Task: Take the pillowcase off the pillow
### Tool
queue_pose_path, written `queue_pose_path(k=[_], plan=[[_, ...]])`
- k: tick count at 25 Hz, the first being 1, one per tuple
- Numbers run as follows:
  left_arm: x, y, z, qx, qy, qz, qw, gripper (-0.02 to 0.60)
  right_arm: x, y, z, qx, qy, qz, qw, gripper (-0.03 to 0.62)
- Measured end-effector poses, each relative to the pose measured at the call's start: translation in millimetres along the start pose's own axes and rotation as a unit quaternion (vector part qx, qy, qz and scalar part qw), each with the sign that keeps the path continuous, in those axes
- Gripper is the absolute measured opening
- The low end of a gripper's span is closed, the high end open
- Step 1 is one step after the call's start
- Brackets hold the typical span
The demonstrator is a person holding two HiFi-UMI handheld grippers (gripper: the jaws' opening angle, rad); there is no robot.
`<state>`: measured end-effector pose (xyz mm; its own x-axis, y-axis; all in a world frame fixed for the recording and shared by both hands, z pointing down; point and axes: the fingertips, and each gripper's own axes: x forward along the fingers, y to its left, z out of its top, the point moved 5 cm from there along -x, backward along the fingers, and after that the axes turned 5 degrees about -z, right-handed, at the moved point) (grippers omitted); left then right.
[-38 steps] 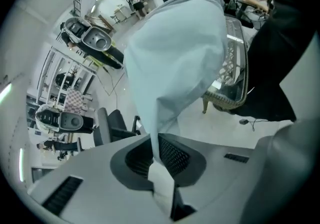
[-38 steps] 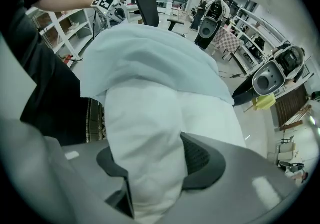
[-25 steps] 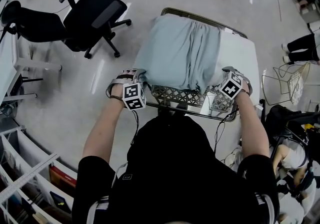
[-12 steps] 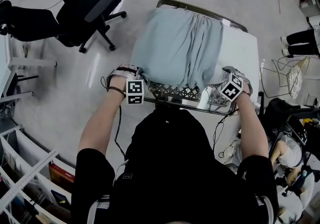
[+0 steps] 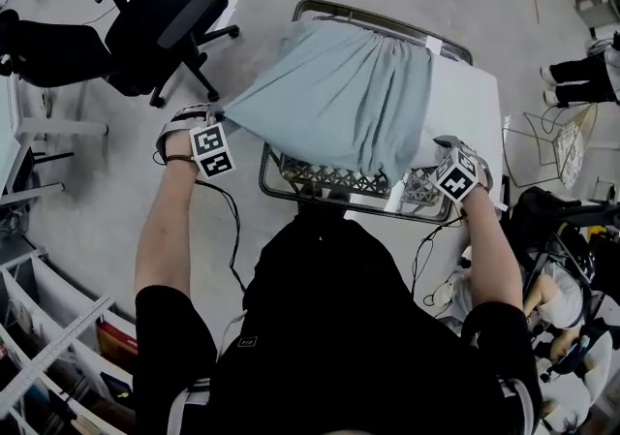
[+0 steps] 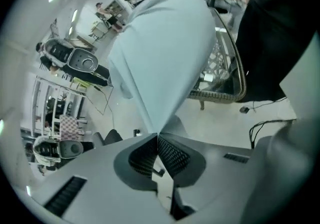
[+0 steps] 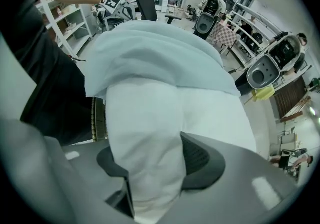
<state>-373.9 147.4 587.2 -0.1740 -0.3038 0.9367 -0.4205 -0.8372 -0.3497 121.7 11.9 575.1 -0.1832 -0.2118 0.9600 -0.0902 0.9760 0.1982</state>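
A white pillow [image 5: 463,104] lies across a wire basket [image 5: 329,193], most of it inside a light blue pillowcase [image 5: 339,99]. My left gripper [image 5: 217,118] is left of the basket, shut on the pillowcase's near left corner, and the cloth is drawn into a taut point. In the left gripper view the pillowcase [image 6: 165,53] narrows down into the left gripper [image 6: 157,136], whose jaws meet on it. My right gripper [image 5: 449,152] is at the basket's near right. In the right gripper view it [image 7: 155,163] is shut on the bare pillow [image 7: 150,133], below the pillowcase [image 7: 155,48] edge.
A black office chair [image 5: 165,21] stands on the floor at far left. Shelving [image 5: 39,346] runs along the lower left. A black bag [image 5: 552,220] and a wire stool [image 5: 552,147] sit to the right, with seated people's legs [image 5: 581,84] beyond.
My left gripper closed on the pillowcase corner and moved out to the left, stretching the cloth away from the basket. The right gripper shifted only slightly and keeps its hold.
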Motion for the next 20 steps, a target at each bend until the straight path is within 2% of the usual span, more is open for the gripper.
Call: queue_pose_path(k=[2, 5, 12, 14, 16, 19, 20], plan=[[0, 9, 2, -0.004, 0.007, 0.000, 1.0000, 0.006, -1, 1, -5, 0.010, -0.003, 0.005, 1.000, 0.262], [0, 33, 3, -0.013, 0.020, 0.024, 0.9994, 0.006, -3, 6, -8, 0.018, -0.007, 0.008, 1.000, 0.261], [3, 58, -30, -0.049, 0.030, 0.030, 0.9979, 0.008, -7, 19, -40, 0.029, -0.004, 0.013, 0.999, 0.261], [4, 61, -27, -0.073, 0.028, 0.030, 0.9965, 0.008, -7, 20, -43, 0.036, -0.006, 0.013, 0.999, 0.261], [-1, 60, -13, -0.085, 0.010, 0.036, 0.9957, 0.008, -7, 19, -43, 0.036, -0.001, 0.011, 0.999, 0.261], [-15, 40, 19, -0.036, -0.035, 0.036, 0.9981, 0.009, -6, 13, -37, 0.024, 0.015, 0.003, 1.000, 0.262], [-18, 27, 29, -0.014, -0.048, 0.024, 0.9985, 0.047, -6, 12, -35, 0.022, 0.017, 0.002, 1.000, 0.264]])
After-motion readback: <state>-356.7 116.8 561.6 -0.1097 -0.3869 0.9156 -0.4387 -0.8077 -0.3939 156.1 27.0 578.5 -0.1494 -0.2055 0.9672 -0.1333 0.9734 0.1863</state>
